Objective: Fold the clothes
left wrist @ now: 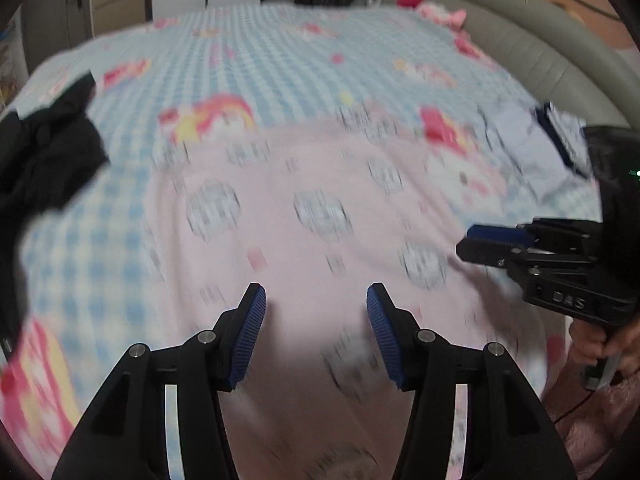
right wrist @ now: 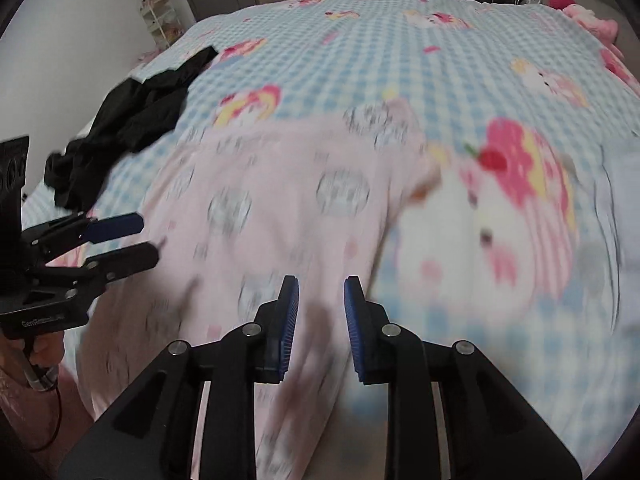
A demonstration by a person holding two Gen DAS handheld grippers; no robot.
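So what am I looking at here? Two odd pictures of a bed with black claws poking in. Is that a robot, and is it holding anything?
No robot: a person holds a two-finger gripper in each hand, each with a camera looking along its fingers. One picture comes from the left gripper, the other from the right gripper; each also sees the other from the side. Below them lies a pink garment on a blue checked bedspread with cartoon prints. A black garment lies crumpled further left. Both pictures are blurred. The left gripper is open and empty. The right one's jaws stand narrower; pink cloth shows between them, but the pads do not seem to press on it.
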